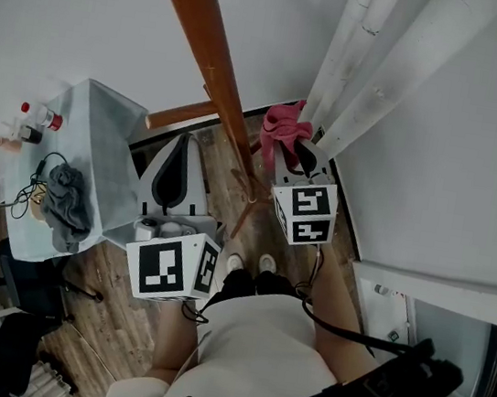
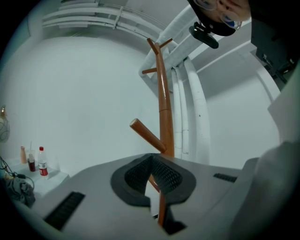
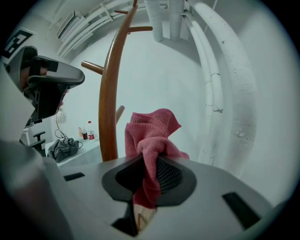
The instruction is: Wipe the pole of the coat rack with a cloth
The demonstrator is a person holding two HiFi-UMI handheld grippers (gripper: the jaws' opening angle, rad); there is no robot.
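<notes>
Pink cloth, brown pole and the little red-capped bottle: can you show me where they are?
pink cloth (image 3: 152, 136): right gripper view, on its bunched top folds.
brown pole (image 1: 213, 77): head view, midway along the shaft.
red-capped bottle (image 2: 42, 165): left gripper view, on its body.

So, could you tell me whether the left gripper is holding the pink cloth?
No, the pink cloth is pinched in the right gripper, while the left gripper is shut on nothing.

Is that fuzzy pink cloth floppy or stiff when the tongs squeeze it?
Probably floppy: the pink terry cloth bunches and folds over itself above the right gripper's tongs, which are shut on it. It is likely light, since the loose end stands up without sagging much. Its fuzzy, looped surface should grip rather than slip.
</notes>
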